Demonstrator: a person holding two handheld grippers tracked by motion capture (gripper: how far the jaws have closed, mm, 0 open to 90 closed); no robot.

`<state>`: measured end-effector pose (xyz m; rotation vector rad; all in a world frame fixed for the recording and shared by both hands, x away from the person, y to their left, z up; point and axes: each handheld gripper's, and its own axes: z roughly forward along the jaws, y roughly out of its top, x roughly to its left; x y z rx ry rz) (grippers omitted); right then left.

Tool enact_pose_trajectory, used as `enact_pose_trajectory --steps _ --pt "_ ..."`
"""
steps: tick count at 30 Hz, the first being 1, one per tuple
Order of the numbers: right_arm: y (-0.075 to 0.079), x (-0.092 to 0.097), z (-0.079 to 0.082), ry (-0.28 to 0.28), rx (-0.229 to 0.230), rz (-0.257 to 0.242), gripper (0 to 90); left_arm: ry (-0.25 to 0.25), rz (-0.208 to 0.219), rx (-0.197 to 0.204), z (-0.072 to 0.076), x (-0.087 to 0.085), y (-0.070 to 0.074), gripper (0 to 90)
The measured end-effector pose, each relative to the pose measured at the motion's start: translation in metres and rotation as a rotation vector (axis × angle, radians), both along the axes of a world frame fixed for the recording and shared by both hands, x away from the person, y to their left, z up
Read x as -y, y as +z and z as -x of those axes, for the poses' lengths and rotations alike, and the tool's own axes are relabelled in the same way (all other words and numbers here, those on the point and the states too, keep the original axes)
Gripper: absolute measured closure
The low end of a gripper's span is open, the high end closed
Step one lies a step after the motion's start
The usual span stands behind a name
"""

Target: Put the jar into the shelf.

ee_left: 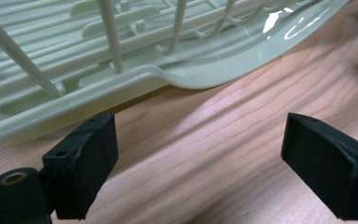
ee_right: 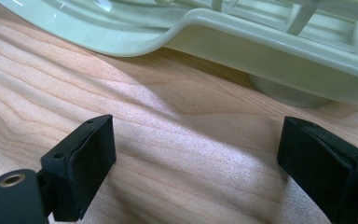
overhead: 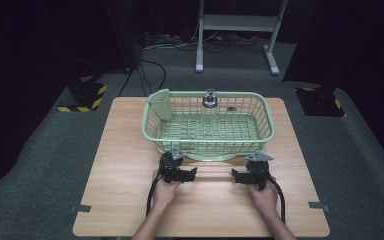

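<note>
Just beyond both open tongs point(overhead: 214, 175) sits the green basket point(overhead: 152, 132).

**Pale wood, glossy green plastic, matt black jaws**

The table point(overhead: 130, 150), across the middle of the high view, is light wood with a smooth, faintly satin face; in both gripper views its grain runs in fine wavy lines. The basket point(overhead: 152, 131) looks like pale green plastic, glossy enough to catch white glints at the upper right of the left gripper view, its bars and rim smooth and moulded. A clear, glass-like jar point(overhead: 209, 107) stands inside it with a shiny metal-looking top. The jaws of the left gripper point(ee_left: 200, 163) and right gripper point(ee_right: 196, 165) are matt black, slightly grainy. The floor point(overhead: 40, 150) around the table looks like dull grey carpet.
</note>
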<state>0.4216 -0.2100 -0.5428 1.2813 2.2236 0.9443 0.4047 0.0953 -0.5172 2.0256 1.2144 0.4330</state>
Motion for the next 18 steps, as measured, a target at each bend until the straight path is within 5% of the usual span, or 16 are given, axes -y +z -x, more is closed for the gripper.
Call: enact_pose_trajectory --steps 18 --pt "0.000 0.000 0.000 0.000 0.000 0.000 11.1 0.040 -0.007 -0.017 -0.005 -0.003 -0.015 10.9"
